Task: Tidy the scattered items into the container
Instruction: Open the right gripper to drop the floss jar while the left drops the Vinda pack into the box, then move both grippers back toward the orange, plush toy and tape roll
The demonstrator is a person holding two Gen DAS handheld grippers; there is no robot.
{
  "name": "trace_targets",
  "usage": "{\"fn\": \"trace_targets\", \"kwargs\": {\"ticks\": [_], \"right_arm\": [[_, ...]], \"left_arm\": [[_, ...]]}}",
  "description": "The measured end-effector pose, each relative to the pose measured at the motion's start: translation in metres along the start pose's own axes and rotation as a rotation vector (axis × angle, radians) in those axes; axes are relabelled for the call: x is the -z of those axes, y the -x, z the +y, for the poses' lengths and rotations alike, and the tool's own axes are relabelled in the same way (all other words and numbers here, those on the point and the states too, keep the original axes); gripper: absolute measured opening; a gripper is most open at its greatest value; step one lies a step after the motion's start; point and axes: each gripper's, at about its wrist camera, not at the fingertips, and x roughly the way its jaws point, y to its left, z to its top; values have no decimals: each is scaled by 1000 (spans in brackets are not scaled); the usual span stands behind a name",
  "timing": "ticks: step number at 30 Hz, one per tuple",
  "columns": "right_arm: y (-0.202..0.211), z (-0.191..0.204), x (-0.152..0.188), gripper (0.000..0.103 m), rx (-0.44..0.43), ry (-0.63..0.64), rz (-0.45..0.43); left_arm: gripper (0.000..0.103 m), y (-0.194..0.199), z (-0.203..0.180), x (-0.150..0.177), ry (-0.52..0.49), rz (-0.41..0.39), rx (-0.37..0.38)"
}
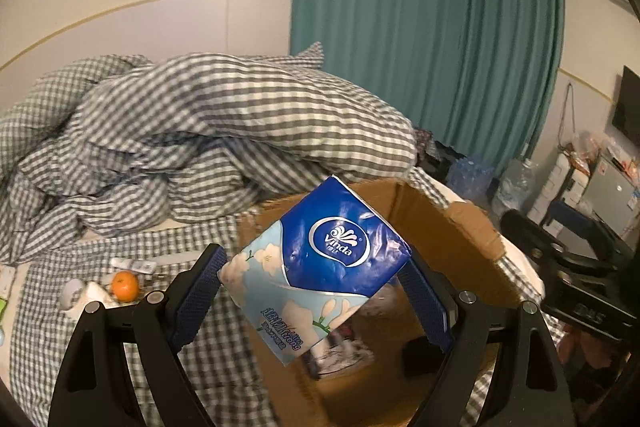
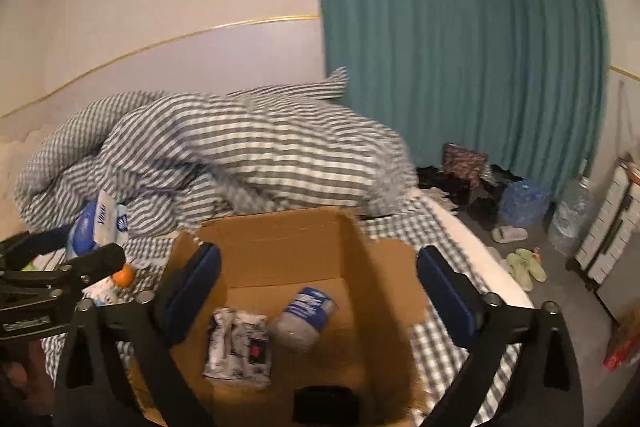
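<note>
Your left gripper point(image 1: 316, 291) clamps the tissue pack point(image 1: 320, 267) at frame centre, over the cardboard box point(image 1: 452, 227). Your right gripper point(image 2: 318, 291) gapes wide, holding nothing.

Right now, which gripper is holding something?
The left gripper: a blue tissue pack sits clamped between its fingers. The right gripper is open, empty, over the box.
</note>
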Motion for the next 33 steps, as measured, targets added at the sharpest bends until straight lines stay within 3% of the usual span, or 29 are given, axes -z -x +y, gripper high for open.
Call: {"fn": "trace_targets", "kwargs": {"ticks": [7,15,19,33], "right_arm": [[21,-39,5,103,83,-42,-17],[28,-61,7,103,110,-78,-24],[29,-64,9,103,106,-80,-21],[34,-26,-2,103,71,-45,-40]], "left_arm": [[88,-29,-42,2,-47,36,63],[90,-42,-69,7,-92,64,66],[103,-48,-70,8,-98,89,47],[103,-14,-38,-1,-64,37,0]]}}
